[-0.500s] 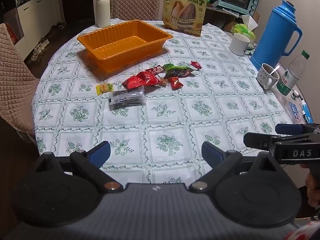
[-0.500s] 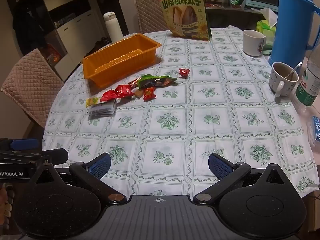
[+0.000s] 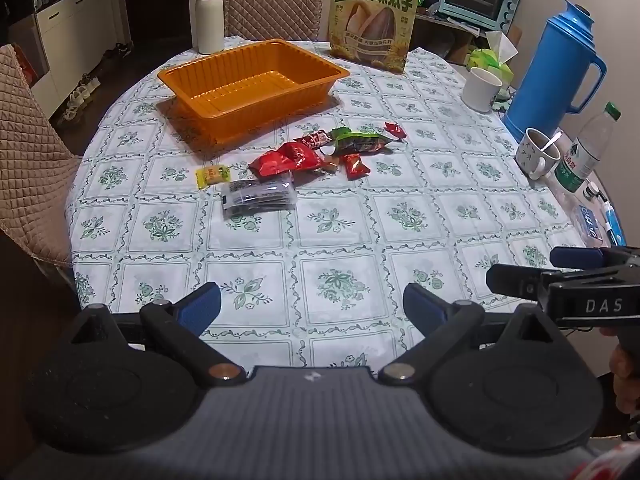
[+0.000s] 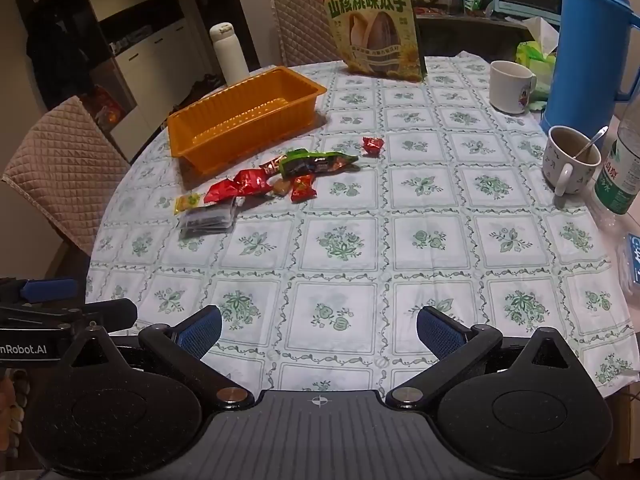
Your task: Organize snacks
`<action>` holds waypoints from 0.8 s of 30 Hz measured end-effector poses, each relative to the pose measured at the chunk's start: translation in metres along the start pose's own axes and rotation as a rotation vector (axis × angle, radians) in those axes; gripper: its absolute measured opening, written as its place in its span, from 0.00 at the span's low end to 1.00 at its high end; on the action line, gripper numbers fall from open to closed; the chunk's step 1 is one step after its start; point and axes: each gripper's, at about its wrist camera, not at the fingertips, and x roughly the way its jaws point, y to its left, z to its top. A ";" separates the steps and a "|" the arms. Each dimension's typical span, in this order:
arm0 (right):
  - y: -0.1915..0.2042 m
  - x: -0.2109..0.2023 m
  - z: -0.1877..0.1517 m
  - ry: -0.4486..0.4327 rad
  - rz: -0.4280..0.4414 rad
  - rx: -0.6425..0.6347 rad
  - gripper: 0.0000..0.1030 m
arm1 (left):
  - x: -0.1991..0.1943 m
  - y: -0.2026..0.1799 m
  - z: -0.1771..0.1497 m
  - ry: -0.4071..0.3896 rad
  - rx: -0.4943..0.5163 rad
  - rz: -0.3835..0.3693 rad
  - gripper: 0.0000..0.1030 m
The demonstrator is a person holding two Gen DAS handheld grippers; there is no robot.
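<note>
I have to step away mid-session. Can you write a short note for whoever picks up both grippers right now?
Left hand-held gripper: open, empty, over the near table edge.
Right hand-held gripper: open, empty, beside it.
Orange tray: empty, far left on the table.
Loose snacks in front of the tray: yellow candy, clear dark packet, red packets, green packet, small red candy.
Done: nothing in the tray.
Left: probably moving every loose snack into the tray.

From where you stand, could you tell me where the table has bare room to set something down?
The near cloth between the snack pile and the left claw is free, as is the orange tray. The right edge is crowded around the blue thermos and the mug.
</note>
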 end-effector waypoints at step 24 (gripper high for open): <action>0.004 0.001 0.001 -0.004 0.003 -0.007 1.00 | 0.000 0.000 0.000 -0.002 -0.002 -0.002 0.94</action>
